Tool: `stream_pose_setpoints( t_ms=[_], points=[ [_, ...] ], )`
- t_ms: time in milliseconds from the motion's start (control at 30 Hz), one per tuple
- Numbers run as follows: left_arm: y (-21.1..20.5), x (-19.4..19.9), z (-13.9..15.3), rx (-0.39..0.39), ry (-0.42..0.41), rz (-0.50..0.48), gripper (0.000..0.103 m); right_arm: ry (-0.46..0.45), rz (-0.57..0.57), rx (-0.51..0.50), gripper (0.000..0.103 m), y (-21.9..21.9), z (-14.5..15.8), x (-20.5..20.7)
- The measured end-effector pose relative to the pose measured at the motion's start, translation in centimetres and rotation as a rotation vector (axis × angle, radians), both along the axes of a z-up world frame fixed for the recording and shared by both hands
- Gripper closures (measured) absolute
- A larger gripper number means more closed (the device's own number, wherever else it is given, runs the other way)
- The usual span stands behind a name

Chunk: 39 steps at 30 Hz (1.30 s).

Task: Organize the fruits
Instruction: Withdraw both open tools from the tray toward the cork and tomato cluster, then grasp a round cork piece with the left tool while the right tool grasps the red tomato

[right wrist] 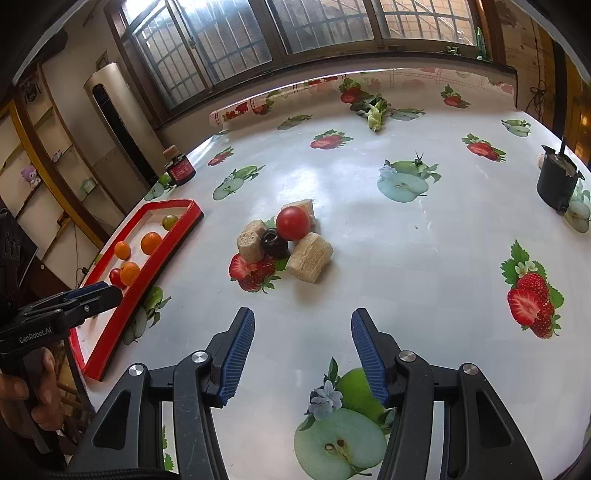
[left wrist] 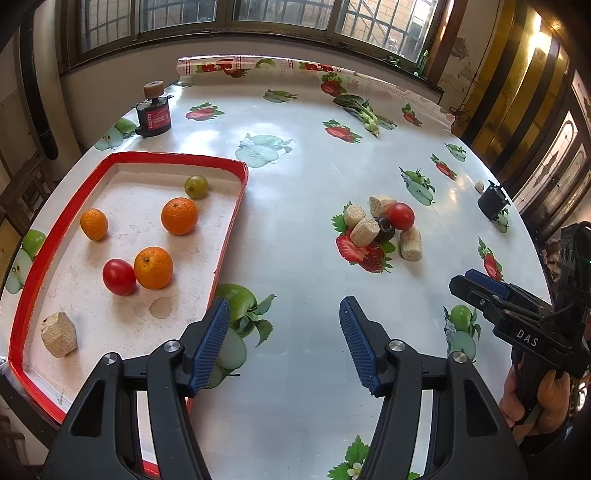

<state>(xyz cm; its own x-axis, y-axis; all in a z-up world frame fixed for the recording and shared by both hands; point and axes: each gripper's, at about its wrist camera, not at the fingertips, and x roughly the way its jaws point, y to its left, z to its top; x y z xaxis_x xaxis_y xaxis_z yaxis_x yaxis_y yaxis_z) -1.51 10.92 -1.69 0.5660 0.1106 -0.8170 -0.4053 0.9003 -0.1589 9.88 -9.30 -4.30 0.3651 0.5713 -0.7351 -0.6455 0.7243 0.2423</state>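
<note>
Daylit room, big barred windows behind a table in a fruit-print cloth.

A wide window (right wrist: 295,33) in a dark wooden frame runs along the far wall, metal grilles across the panes, brick showing outside, daylight pouring in. Below it the plastered wall (left wrist: 122,88) is pale, and it is patchy and peeling at the right corner (left wrist: 458,70). A tall cream floor-standing air conditioner (right wrist: 110,110) stands in the left corner. Beside it, yellow-edged open shelves (right wrist: 40,177) hold a small purple plush toy (right wrist: 30,175). On the right, a warm lamp glows (left wrist: 541,37) over dark-and-gold panelled doors (left wrist: 517,122). The glossy white tablecloth (right wrist: 424,258), printed with strawberries and green apples, catches the window light, its spare end rolled up (left wrist: 258,66) at the far edge.
</note>
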Motion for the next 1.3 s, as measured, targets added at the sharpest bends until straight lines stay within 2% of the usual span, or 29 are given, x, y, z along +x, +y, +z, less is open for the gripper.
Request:
stream_pose_setpoints(
  t_ms=[333,667,733,767,933,1000,1067,1100,1133,1200,1233,1300],
  points=[
    [-1.7,4.2,-1.8,-0.013,0.038,-0.110,0.042,-0.011,0.025,-0.009,0.049,3.1,-0.1,2.9],
    [-1.6,7.3,-3.6,-0.058,0.062,-0.139,0.042,-0.002,0.063,-0.028,0.055,7.6,-0.8,6.5],
    [-1.7,7.9,-3.8,-0.063,0.059,-0.148,0.043,0.012,0.065,-0.035,0.060,8.3,-1.4,7.2],
    [-1.7,8.3,-3.8,-0.063,0.058,-0.152,0.043,0.024,0.068,-0.037,0.071,8.4,-1.8,7.5],
    [-2.2,10.5,-4.5,-0.074,0.059,-0.179,0.043,0.021,0.039,0.008,0.072,6.8,-1.3,7.7],
    [-2.5,11.3,-4.7,-0.080,0.051,-0.190,0.047,0.016,0.011,0.022,0.072,5.5,-0.9,7.7],
    [-2.9,12.1,-5.0,-0.081,0.053,-0.202,0.060,0.022,-0.018,0.036,0.072,4.1,-0.7,7.8],
    [-3.0,12.3,-5.0,-0.072,0.042,-0.204,0.063,0.027,-0.031,0.042,0.072,3.4,-0.7,7.9],
    [-3.1,12.5,-5.1,-0.071,0.039,-0.208,0.073,0.030,-0.041,0.046,0.072,2.8,-0.7,7.9],
    [-3.2,12.8,-5.0,-0.092,0.021,-0.220,0.078,0.035,-0.059,0.050,0.072,1.8,-0.8,7.8],
    [-3.2,12.9,-5.1,-0.088,0.018,-0.221,0.084,0.038,-0.066,0.051,0.072,1.4,-0.8,7.7],
    [-3.5,12.7,-5.1,-0.072,0.022,-0.222,0.084,0.044,-0.073,0.055,0.072,0.7,-1.0,7.4]
  ],
)
